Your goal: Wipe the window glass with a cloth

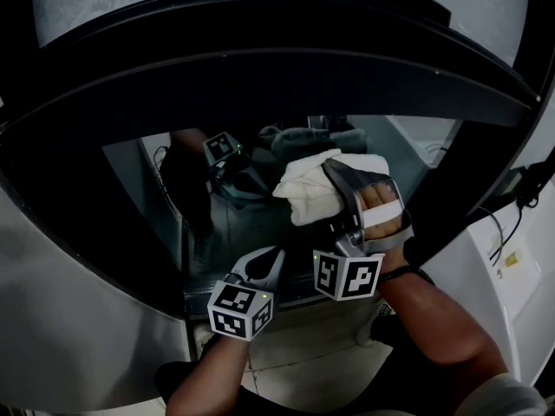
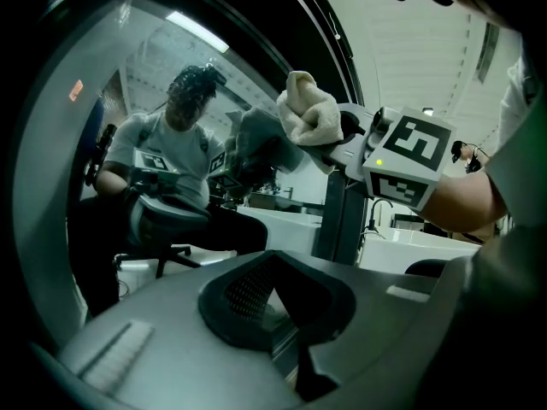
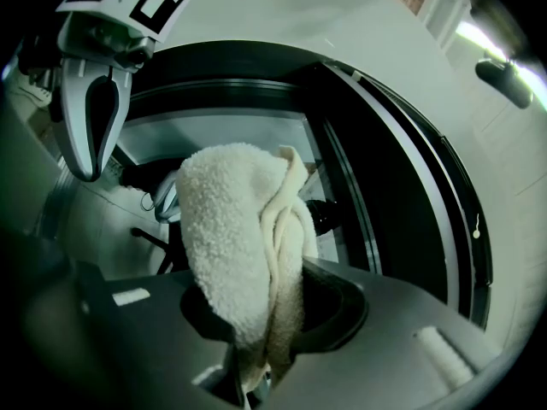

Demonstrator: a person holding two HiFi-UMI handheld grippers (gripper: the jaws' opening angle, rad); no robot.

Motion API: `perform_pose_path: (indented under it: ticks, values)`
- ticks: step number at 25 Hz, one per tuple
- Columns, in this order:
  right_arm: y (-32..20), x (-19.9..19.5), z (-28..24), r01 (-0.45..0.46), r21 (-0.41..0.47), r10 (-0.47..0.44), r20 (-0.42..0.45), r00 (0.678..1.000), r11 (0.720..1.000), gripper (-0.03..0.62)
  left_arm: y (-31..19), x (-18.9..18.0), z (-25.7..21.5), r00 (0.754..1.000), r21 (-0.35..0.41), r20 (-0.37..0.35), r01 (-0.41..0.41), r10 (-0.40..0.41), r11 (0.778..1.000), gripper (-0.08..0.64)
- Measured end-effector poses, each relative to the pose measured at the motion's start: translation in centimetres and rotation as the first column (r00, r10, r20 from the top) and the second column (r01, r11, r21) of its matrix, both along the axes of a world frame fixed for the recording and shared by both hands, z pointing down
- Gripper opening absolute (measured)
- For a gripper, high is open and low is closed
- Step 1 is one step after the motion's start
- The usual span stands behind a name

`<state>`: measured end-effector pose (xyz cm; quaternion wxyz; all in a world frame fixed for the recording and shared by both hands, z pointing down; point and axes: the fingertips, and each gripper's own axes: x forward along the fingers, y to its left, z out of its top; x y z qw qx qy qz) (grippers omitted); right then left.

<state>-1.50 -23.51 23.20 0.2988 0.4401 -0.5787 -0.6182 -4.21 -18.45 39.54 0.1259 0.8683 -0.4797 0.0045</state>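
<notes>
White terry cloth [image 1: 314, 187] is bunched and clamped in the right gripper [image 1: 345, 185]. The jaws are closed on its lower end, and the wad sticks out past the tips, pressed on the window glass [image 1: 408, 159] in the upper middle of the pane, below the dark frame [image 1: 286, 68]. Left gripper [image 1: 260, 269] sits lower, near the bottom edge of the pane, jaws together with nothing between them, apart from the cloth. My read: a wiping stroke is under way and most of the pane is yet to be covered. I can't judge cleanliness because the glass is mostly reflections. To do it well, make contact through the cloth only: the jaw tips sit close behind the wad, and hard plastic on glass would scratch or skid. Tilt the gripper so the fluffy face lies flat rather than one folded edge. Run overlapping passes, top edge first, then down, and work right up to the frame at each side. Use moderate, steady pressure, since the grip is on a narrow tail of cloth and heavy drag could pull it out of the jaws. Left gripper has no job here, so it is best held clear of the stroke path so the two don't collide low on the pane.
</notes>
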Motion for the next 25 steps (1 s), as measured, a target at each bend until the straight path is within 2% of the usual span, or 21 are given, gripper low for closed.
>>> perform_pose_path:
  ticks: [15, 25]
  values:
    - [0.4, 0.0, 4.5, 0.002, -0.047, -0.003, -0.025, 1.0, 0.999, 0.107, 0.2, -0.1, 0.8, 1.0, 0.0, 0.006, -0.006, 0.006, 1.0, 0.017]
    - [0.1, 0.1, 5.6, 0.011, -0.077, -0.012, -0.003, 1.0, 0.997, 0.107, -0.3, -0.2, 0.7, 1.0, -0.01, 0.008, -0.002, 0.002, 1.0, 0.017]
